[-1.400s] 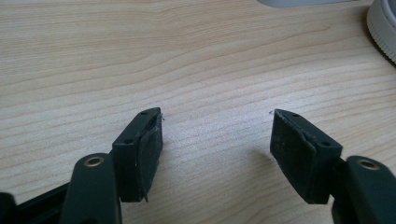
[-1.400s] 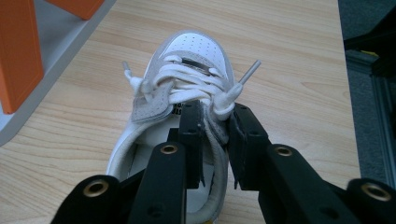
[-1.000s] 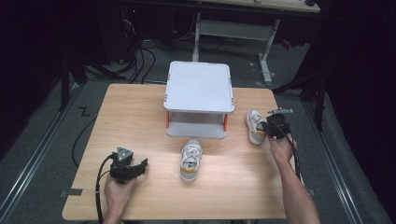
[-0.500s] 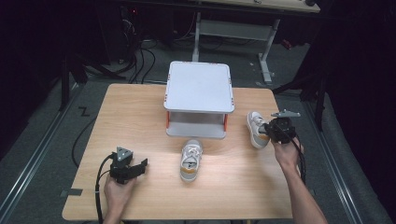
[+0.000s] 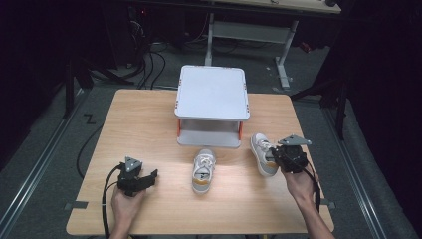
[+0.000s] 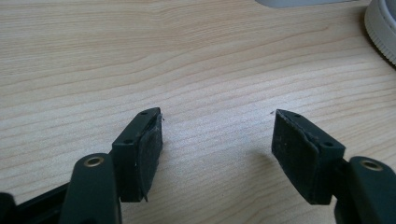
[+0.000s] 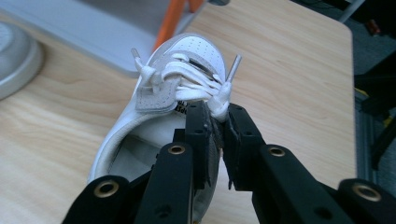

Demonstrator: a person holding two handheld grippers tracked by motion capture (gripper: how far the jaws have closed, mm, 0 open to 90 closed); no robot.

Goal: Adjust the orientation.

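Fingers [image 7: 205, 135] of the right gripper [image 7: 219, 122] pinch a white, laced sneaker's [image 7: 154, 105] side wall; left gripper [image 6: 217, 140] wide apart over bare table [image 6: 210, 60].

A wooden table [image 5: 149, 119] carries a grey two-tier stand [image 5: 211, 94] and a white sneaker [image 5: 203, 172].

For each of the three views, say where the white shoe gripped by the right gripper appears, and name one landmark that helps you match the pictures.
High view: the gripped shoe lies right of centre, beside the right gripper.
Left gripper view: a white sole edge at the top right corner looks like the other shoe, not this one.
Right gripper view: centre, laces upward, side wall pinched between the jaws.
Shared landmark: the grey shelf stand with orange posts.
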